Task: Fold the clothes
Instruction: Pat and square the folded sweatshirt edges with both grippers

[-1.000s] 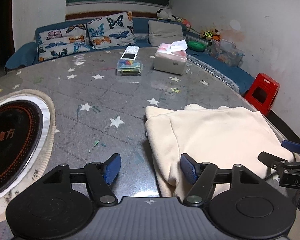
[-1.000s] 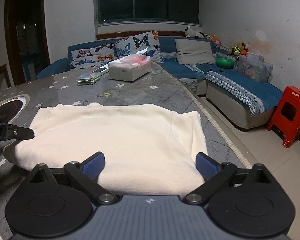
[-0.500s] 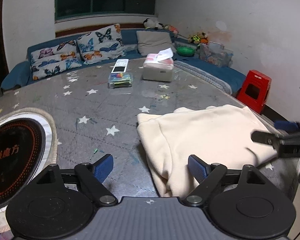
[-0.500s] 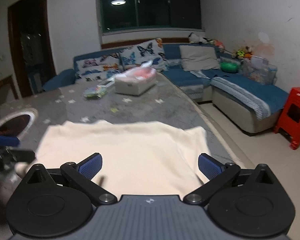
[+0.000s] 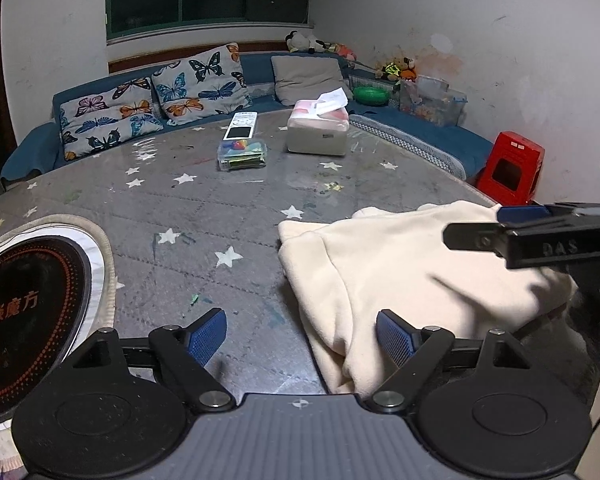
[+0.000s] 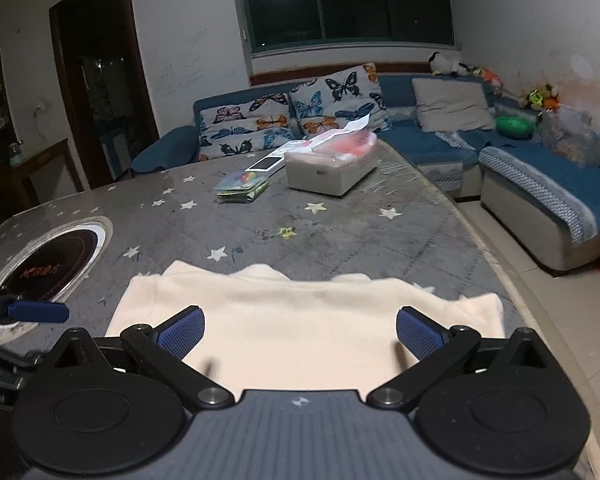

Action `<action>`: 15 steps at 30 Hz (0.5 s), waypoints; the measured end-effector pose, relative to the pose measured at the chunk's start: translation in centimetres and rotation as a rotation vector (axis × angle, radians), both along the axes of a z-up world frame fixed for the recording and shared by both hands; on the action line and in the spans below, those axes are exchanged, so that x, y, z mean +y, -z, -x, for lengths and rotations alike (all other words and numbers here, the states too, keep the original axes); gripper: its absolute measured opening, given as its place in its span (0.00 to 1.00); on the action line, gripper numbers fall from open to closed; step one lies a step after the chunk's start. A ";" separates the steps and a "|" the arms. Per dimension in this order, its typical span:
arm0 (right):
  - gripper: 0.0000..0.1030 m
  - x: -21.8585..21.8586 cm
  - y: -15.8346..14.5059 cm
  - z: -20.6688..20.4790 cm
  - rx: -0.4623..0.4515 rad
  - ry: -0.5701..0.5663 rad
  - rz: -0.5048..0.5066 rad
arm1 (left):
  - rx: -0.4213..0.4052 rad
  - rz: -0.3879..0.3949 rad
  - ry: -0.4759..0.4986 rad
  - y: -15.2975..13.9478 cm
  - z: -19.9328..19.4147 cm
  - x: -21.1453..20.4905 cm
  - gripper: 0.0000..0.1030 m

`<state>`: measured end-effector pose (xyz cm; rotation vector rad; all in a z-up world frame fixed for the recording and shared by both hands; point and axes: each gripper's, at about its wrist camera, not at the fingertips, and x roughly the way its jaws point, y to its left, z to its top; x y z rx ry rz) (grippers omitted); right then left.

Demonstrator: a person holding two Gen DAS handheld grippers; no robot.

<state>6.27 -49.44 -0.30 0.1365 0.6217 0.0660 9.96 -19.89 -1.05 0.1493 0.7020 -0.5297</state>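
A cream garment [image 5: 400,276] lies folded on the grey star-patterned table [image 5: 204,216], close to its right edge. My left gripper [image 5: 302,334] stands open at the garment's near left edge; the right pad [image 5: 396,338] rests against the fabric and the left pad is over bare table. Neither pad presses the cloth. My right gripper [image 6: 300,330] is open, wide above the garment [image 6: 300,320], with nothing held. In the left wrist view its fingers [image 5: 480,238] hover over the garment's far right part. The left gripper's blue pad [image 6: 36,311] shows at the left of the right wrist view.
A round black hob [image 5: 24,312] is set in the table at the left. Farther back stand a tissue box [image 5: 318,136], a remote control [image 5: 240,126] and a clear plastic box [image 5: 242,156]. A blue sofa [image 6: 540,196] and a red stool [image 5: 512,168] lie beyond the table's right edge.
My left gripper's jaws have spread wider. My right gripper has lifted and drawn back from the garment, tipping upward so more of the room shows. The garment stays flat on the table.
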 end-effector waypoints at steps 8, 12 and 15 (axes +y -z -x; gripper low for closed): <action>1.00 -0.3 1.4 -3.1 0.054 0.009 -0.004 | 0.014 0.003 0.005 0.2 -0.5 0.1 0.82; 1.00 -0.3 2.1 -3.6 0.080 0.028 0.008 | 0.016 0.006 0.005 0.3 -0.6 0.3 0.83; 1.00 0.1 1.7 -3.6 0.078 0.025 0.024 | 0.016 0.005 0.003 0.2 -0.7 0.4 0.84</action>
